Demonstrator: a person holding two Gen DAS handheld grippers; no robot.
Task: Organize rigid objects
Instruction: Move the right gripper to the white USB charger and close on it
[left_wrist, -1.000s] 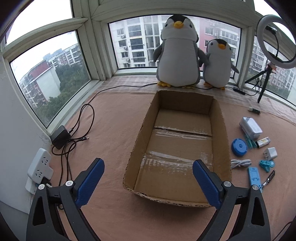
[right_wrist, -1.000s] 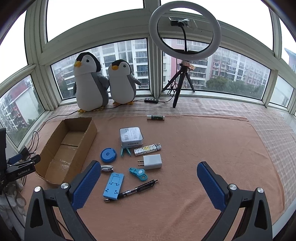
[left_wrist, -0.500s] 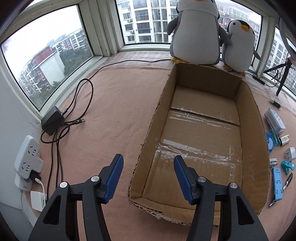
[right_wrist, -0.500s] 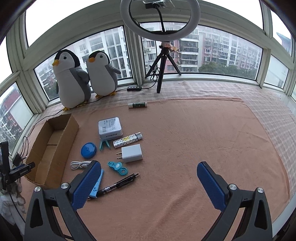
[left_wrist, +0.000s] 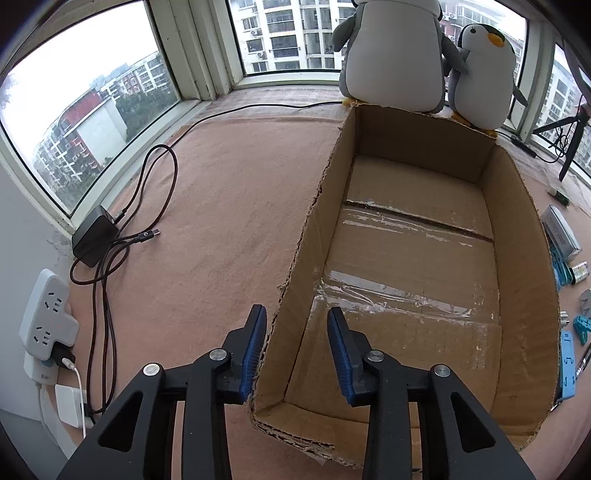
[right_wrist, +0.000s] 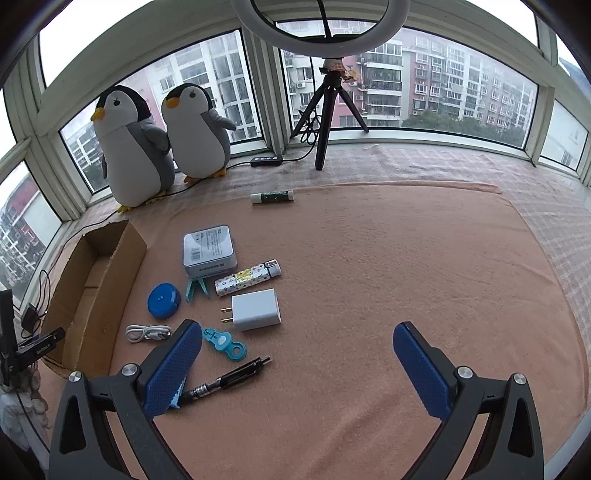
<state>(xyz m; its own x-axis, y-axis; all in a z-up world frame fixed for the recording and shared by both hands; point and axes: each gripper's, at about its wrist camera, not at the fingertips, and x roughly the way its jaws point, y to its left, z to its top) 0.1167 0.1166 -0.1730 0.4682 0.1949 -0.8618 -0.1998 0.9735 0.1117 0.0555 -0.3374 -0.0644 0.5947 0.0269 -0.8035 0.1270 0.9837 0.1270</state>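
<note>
Biggest thing here is the cardboard box (left_wrist: 413, 258), sitting open-topped and empty on the pinkish cloth surface (right_wrist: 369, 258), right in front of two plush penguins (right_wrist: 162, 144) by the window. The left hand-held gripper (left_wrist: 295, 350) straddles the box's left wall near the front corner: one blue pad outside and right up against the cardboard, the other inside the box with a visible gap to the wall. Its jaws have just been closing in on that wall, but it doesn't look fully pinched yet.

The right hand-held gripper (right_wrist: 295, 365) is spread wide with nothing between the pads, hovering above the cloth just right of the pile of small stuff.

That pile lies beside the box's right side: a white tin box (right_wrist: 208, 251), a white charger plug (right_wrist: 255, 309), a patterned tube (right_wrist: 247, 282), a blue round case (right_wrist: 163, 300), a black pen (right_wrist: 229, 378), a coiled white cable (right_wrist: 147, 333), a light blue plastic tool (right_wrist: 224, 341) and a teal clip (right_wrist: 197, 288). The left finger of the right gripper covers most of a blue stand near the pen. A green-and-white tube (right_wrist: 272, 196) lies on its own farther back.
</note>
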